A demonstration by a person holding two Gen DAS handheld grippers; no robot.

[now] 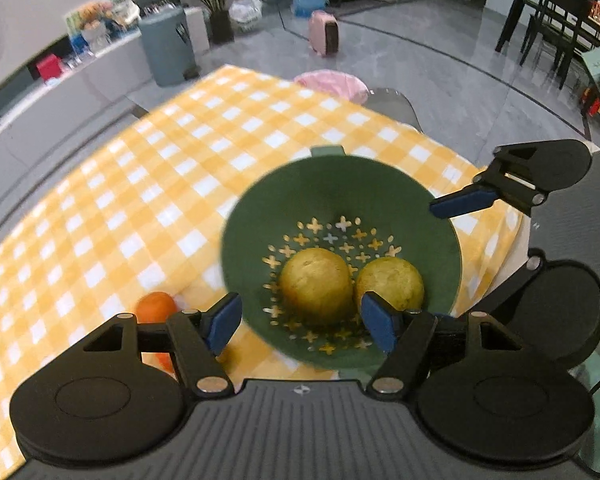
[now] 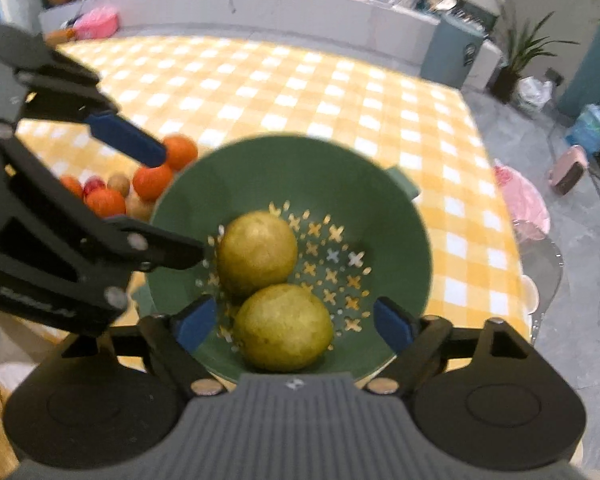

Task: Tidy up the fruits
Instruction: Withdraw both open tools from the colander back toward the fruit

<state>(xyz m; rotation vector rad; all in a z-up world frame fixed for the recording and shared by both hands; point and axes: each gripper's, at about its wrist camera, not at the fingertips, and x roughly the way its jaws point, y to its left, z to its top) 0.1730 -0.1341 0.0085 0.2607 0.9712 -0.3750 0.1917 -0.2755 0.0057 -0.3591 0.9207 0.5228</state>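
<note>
Right wrist view: two pears (image 2: 256,254) are sitting in the colander (image 2: 400,240).
Oranges (image 2: 152,182) are waiting at ten o'clock; both grippers, left (image 1: 300,322) and right (image 2: 296,326), are hovering spread, empty.

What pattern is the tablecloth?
Yellow-and-white check; the tablecloth shows best in the right wrist view.

Two yellow-green fruits (image 2: 276,292) touching in green colander (image 2: 400,224), right tongs (image 2: 296,326) agape above, oranges (image 2: 152,180) beside

No readable text, brand or number is shown in either view; markings on distant shelf items are blurred beyond reading.
</note>
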